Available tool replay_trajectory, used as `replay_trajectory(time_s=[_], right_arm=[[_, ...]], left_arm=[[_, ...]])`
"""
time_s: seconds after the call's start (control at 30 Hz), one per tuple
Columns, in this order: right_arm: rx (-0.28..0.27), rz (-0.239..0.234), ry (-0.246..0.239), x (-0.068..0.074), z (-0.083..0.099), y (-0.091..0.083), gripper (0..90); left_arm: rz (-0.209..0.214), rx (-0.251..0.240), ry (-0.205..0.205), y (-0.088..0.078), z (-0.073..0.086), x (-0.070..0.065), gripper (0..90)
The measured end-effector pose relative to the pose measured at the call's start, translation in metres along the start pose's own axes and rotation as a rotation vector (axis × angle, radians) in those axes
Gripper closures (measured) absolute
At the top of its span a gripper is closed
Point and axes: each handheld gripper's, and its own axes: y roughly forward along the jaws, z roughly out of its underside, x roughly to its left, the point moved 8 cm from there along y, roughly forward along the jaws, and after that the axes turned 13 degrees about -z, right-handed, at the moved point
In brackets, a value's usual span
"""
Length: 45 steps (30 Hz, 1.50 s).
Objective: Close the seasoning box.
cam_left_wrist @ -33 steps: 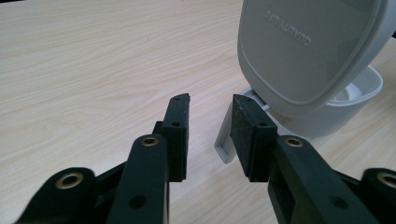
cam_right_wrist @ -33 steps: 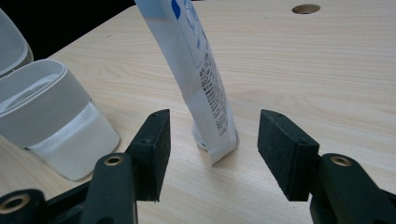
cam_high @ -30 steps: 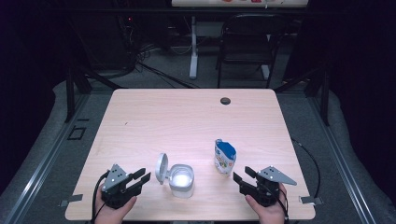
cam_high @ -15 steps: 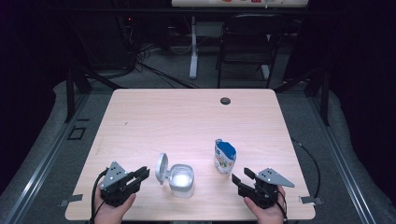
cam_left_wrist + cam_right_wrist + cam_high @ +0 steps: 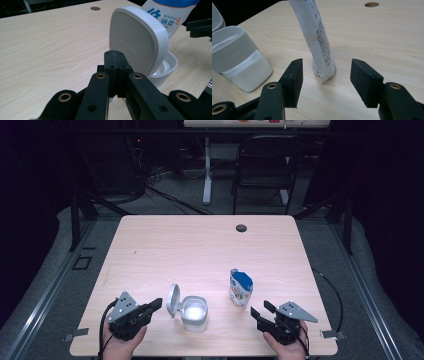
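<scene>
Near the pale wooden tabletop's [image 5: 150,250] front edge, the left hand-held gripper [image 5: 156,303] has just closed empty beside the open white lidded container [image 5: 194,312], while the right hand-held gripper [image 5: 325,82], half open, likely next grasps the standing white-and-blue salt pouch [image 5: 317,35].

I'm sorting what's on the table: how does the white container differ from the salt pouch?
The container is squat and rigid, with its hinged lid flipped up; the pouch is tall, thin and soft, and leans a little. The container is plain white and grey; the pouch carries blue print and lettering. The container stands nearer the left tongs, the pouch nearer the right tongs. Both stand free on the table.
</scene>
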Motion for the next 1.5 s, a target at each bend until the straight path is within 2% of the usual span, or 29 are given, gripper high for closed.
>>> replay_trajectory(time_s=[0.17,0.53,0.7,1.07,1.33,1.5], right_arm=[[0.000,0.002,0.002,-0.001,0.001,0.000,43.6],[-0.004,0.001,0.003,-0.002,-0.001,0.000,43.6],[-0.005,0.004,0.010,-0.003,0.000,-0.001,43.6],[-0.007,0.005,0.013,-0.004,-0.001,-0.002,43.6],[-0.012,0.007,0.019,-0.006,-0.001,-0.002,43.6],[-0.013,0.009,0.021,-0.007,0.000,-0.003,43.6]], left_arm=[[0.013,0.004,0.019,0.001,0.000,-0.006,90.0],[0.019,0.009,0.029,0.005,-0.002,-0.013,90.0],[0.027,-0.003,0.037,0.007,-0.007,-0.019,90.0],[0.031,0.007,0.035,0.009,-0.005,-0.023,90.0],[0.060,0.011,0.065,0.016,-0.003,-0.039,90.0],[0.056,0.010,0.060,0.014,-0.003,-0.038,90.0]])
